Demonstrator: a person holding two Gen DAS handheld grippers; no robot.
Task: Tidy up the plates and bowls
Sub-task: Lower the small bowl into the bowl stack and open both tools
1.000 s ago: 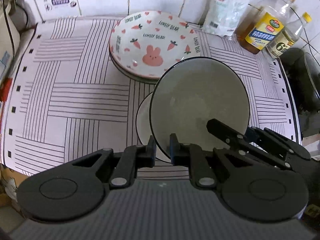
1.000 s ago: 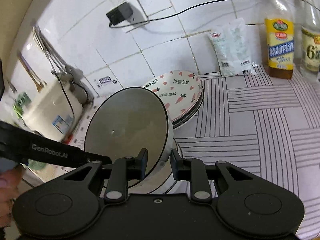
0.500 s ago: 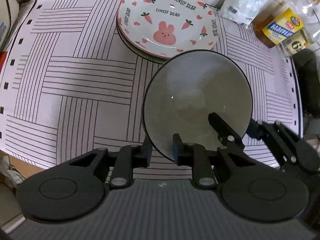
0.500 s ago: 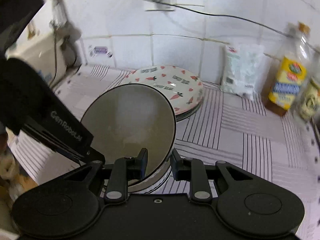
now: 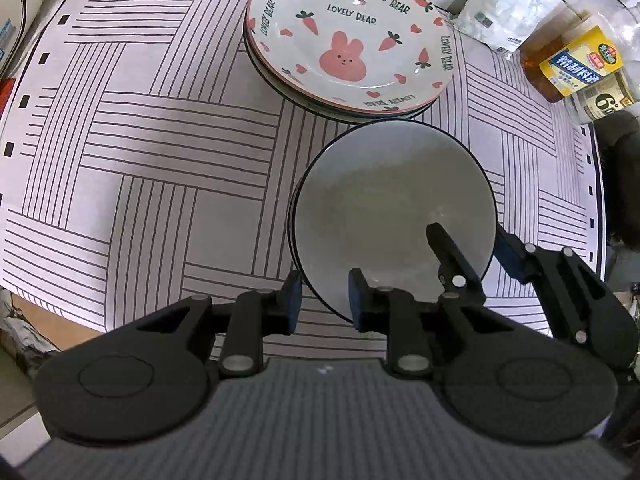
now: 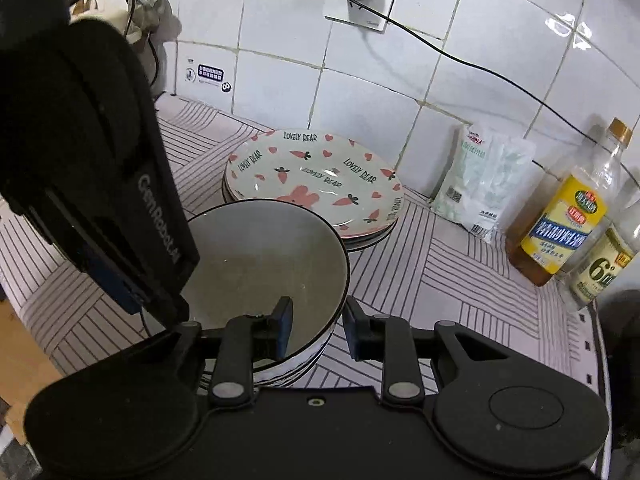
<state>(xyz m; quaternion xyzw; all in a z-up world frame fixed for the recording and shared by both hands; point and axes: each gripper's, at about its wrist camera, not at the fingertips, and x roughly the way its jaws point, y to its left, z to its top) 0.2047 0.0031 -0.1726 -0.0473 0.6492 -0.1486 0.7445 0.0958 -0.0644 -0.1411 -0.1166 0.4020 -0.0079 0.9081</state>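
The grey ceramic bowl with a thin black rim (image 5: pixel 394 216) sits nested on other bowls on the striped counter (image 5: pixel 140 152). The left gripper (image 5: pixel 322 300) has its fingers spread apart, one on each side of the near rim and not pressing it. The right gripper (image 6: pixel 316 322) is also released, with its left finger inside the bowl (image 6: pixel 264 256) and the right finger outside. Beyond the fingers lies the stack of white plates with pink rabbit and carrots (image 5: pixel 350 36).
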